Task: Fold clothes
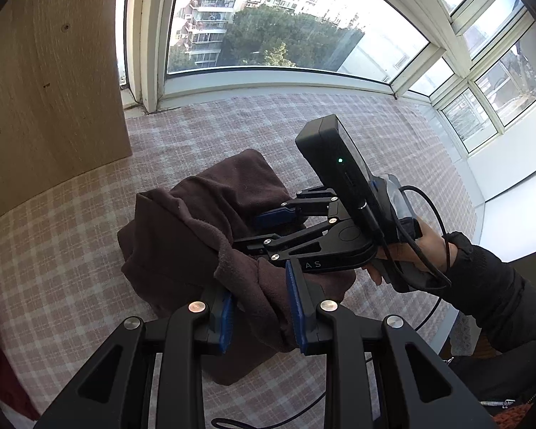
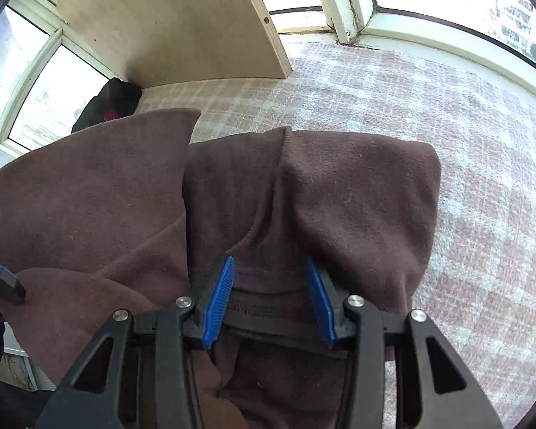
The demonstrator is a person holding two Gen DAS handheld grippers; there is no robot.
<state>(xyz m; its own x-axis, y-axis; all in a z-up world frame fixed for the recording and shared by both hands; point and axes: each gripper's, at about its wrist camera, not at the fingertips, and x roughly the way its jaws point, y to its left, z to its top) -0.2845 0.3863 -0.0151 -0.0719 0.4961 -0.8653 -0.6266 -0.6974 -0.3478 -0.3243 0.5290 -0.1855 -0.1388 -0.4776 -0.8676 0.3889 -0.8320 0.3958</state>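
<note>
Right wrist view | brown fleece garment [image 2: 303,193] runs 9 to 3 o'clock under right gripper [image 2: 271,296], jaws parted, unpinched | left gripper [image 1: 261,318] clamps fold.

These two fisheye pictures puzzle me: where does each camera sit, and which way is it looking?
Left wrist view: sits on the left gripper, looking down along its fingers, which pinch the brown garment; the right gripper and the person's hand and sleeve show.
Right wrist view: sits on the right gripper, looking down at the same garment between its parted blue pads.
Shared: the garment, the checked cloth, the wooden board and the windows.
</note>
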